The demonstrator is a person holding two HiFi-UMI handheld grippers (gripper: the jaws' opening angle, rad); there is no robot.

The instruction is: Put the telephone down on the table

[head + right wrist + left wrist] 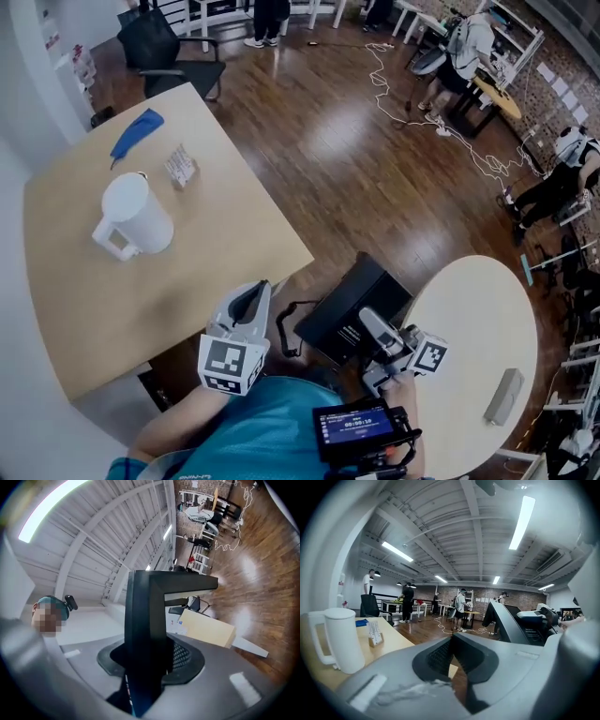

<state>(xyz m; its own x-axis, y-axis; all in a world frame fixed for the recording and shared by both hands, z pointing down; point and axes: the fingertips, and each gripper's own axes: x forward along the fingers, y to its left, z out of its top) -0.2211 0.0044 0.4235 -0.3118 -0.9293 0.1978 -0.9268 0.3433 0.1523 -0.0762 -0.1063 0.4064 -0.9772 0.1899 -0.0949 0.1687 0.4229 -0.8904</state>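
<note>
The black desk telephone (pixel 349 306) hangs over the wooden floor between the two tables, its coiled cord (pixel 285 330) drooping at its left. My right gripper (pixel 371 324) is shut on the telephone's edge. In the right gripper view the dark telephone (pixel 145 620) stands upright between the grey jaws of the right gripper (pixel 143 663). My left gripper (pixel 254 292) holds nothing, is shut, and sits by the near corner of the square wooden table (pixel 225 253). The left gripper view shows the left gripper (pixel 454 654) with its jaws together, and the telephone (pixel 506 620) off to the right.
On the square table stand a white jug (pixel 134 217), a small card holder (pixel 180 166) and a blue cloth (pixel 137 131). A round table (pixel 469 328) at right bears a grey object (pixel 504 396). A black chair (pixel 169 54), a white floor cable (pixel 441 122) and people lie beyond.
</note>
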